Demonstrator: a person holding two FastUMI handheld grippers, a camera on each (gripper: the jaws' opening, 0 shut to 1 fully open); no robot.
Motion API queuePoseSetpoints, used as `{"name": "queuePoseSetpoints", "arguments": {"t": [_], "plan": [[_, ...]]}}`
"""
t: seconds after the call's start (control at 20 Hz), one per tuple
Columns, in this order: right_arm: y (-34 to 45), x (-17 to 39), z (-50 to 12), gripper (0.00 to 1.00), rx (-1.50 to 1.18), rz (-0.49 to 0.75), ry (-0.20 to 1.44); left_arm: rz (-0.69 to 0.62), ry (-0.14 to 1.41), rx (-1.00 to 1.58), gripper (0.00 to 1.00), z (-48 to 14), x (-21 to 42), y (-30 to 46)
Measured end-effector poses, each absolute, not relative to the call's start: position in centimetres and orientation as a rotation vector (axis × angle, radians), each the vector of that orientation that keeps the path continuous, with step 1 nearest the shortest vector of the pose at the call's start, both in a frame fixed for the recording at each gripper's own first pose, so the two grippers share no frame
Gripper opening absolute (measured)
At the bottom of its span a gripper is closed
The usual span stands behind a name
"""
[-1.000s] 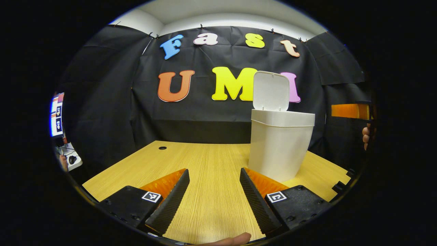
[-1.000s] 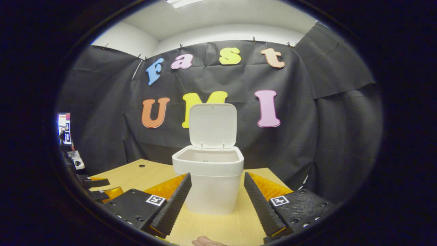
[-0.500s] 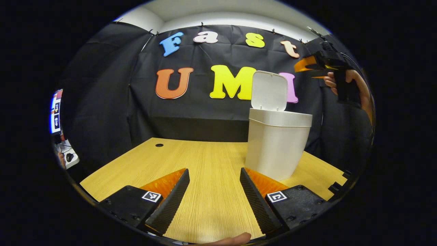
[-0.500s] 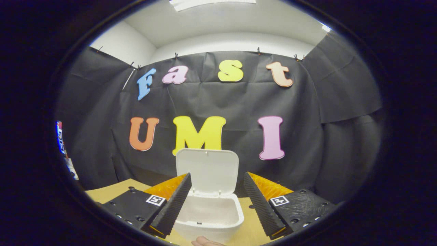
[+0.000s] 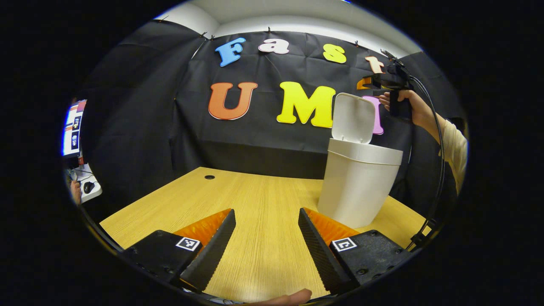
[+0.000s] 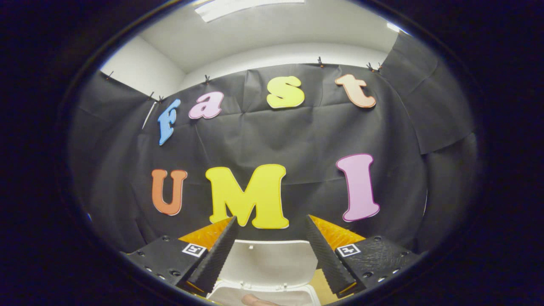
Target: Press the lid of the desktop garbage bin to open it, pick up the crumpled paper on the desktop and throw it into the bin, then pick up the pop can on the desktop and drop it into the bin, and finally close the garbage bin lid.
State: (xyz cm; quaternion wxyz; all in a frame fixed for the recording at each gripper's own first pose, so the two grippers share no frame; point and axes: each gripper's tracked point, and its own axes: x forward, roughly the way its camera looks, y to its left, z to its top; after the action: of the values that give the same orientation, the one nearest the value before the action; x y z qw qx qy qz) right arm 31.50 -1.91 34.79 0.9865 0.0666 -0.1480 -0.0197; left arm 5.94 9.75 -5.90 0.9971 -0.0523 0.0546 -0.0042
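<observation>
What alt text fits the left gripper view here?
A white bin stands on a wooden desk, its lid raised upright. The right gripper, held in a hand, hangs above the lid. The left gripper is open and empty.

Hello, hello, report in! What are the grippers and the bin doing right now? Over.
Both hand-held grippers open, holding nothing. Left low over desk; right up above bin's raised lid. Bin open. Nothing in the way.
</observation>
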Motion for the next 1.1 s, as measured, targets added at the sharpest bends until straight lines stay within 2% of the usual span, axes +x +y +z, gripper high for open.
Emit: {"name": "queuePoseSetpoints", "arguments": {"t": [0.2, 0.35, 0.75, 0.95, 1.0, 1.05, 1.1], "plan": [[-2.0, 34.0, 34.9, 0.96, 0.150, -0.066, -0.237, 0.030, 0.148, -0.152, 0.97, -6.9, 6.5, 10.5], [-1.5, 34.9, 32.7, 0.96, 0.071, -0.091, -0.149, 0.036, 0.130, -0.102, 0.97, -6.5, 6.6, 10.5], [-0.9, 30.7, 30.1, 0.94, 0.118, -0.053, -0.087, -0.002, 0.070, -0.047, 0.96, -4.4, 5.4, 9.2], [-0.4, 29.0, 24.6, 0.99, 0.069, -0.024, 0.052, -0.019, 0.053, -0.036, 0.96, -3.7, 4.8, 8.2], [-0.2, 28.7, 23.2, 0.93, 0.072, -0.005, 0.090, -0.016, 0.047, -0.028, 0.96, -3.4, 4.7, 8.3], [0.2, 28.4, 21.7, 0.96, 0.087, 0.009, 0.126, -0.017, 0.040, -0.024, 0.96, -3.2, 4.6, 8.2], [0.4, 27.8, 20.2, 0.96, 0.105, 0.019, 0.168, -0.018, 0.036, -0.023, 0.96, -3.2, 4.5, 8.2]]}}
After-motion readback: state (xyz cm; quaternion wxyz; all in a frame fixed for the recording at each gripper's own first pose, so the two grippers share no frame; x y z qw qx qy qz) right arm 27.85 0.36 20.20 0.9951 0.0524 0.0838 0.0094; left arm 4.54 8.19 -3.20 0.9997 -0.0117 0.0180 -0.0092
